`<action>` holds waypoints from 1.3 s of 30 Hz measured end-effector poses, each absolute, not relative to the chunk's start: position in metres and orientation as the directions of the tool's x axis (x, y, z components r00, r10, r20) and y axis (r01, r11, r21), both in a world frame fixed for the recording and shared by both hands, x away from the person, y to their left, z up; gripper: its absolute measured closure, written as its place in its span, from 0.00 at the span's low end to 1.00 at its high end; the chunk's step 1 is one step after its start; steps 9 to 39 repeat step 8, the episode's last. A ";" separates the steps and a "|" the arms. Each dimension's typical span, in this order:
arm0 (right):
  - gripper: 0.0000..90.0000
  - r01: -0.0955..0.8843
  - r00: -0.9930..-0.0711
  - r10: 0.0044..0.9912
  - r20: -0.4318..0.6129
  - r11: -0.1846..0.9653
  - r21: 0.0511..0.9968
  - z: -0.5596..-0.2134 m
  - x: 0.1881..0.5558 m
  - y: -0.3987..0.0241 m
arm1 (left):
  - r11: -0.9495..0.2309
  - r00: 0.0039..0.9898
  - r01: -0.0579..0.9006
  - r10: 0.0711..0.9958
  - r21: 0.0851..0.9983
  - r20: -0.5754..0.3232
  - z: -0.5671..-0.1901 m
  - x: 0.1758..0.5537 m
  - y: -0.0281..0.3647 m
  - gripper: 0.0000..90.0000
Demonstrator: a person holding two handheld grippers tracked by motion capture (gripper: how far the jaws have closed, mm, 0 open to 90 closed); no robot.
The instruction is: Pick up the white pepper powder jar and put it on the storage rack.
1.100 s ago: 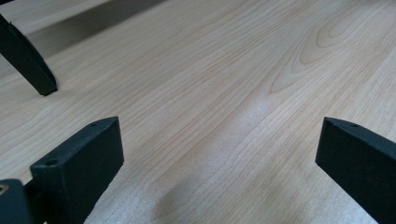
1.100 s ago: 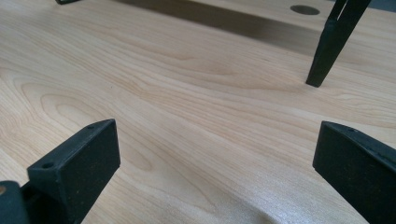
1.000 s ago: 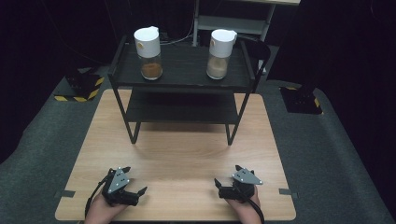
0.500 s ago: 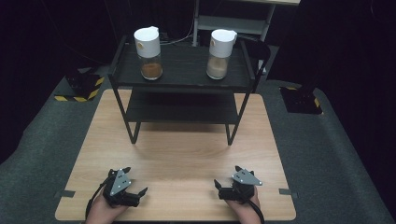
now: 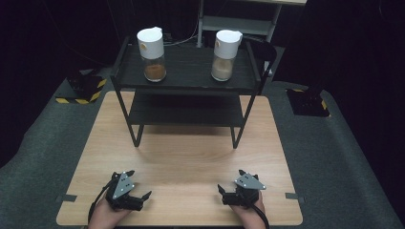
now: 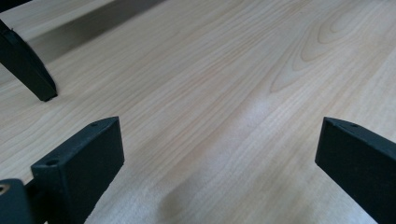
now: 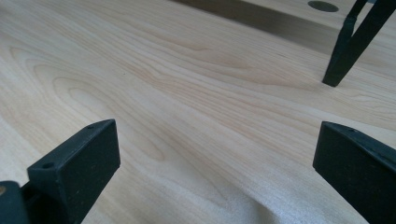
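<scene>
Here both tools rest low at the near edge of the worktop (image 5: pixel 191 157), the left tool (image 5: pixel 138 199) near the left corner and the right tool (image 5: pixel 228 196) toward the right; each has its jaws spread wide with nothing between them, and the two gripper views look along bare wood grain past the black jaws. The things nearest to reach for are two jars on the top of a black rack (image 5: pixel 186 83) at the far side: the left jar (image 5: pixel 152 53), white-capped with darker brown powder, and the right jar (image 5: pixel 226 55), white-capped with paler powder. Both stand upright, long axis vertical, well apart from each other and well apart from the tools. The relation that matters is plain: each jar lies straight ahead, far and higher than its own-side tool, so the left hand is nearer the left jar and the right hand nearer the right one. Likely any reach must rise over the rack's front rail and close on a jar from the side, around its body below the cap, without tipping it
</scene>
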State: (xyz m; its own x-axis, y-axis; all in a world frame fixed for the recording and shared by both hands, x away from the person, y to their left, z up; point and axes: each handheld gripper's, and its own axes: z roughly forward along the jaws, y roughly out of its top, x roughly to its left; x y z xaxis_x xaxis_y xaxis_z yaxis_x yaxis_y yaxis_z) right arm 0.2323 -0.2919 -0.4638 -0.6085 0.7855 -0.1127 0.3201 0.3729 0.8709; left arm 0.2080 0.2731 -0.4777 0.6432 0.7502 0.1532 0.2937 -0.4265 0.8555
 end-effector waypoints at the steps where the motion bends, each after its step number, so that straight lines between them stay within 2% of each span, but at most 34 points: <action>1: 0.00 0.318 -0.610 0.784 -0.116 0.376 0.871 -0.464 0.232 -0.293 | -0.427 0.642 0.293 0.751 0.856 0.155 -0.478 0.209 0.273 0.02; 39: 0.00 0.315 -0.609 0.785 -0.117 0.374 0.872 -0.464 0.230 -0.294 | -0.421 0.643 0.298 0.752 0.857 0.146 -0.478 0.210 0.273 0.02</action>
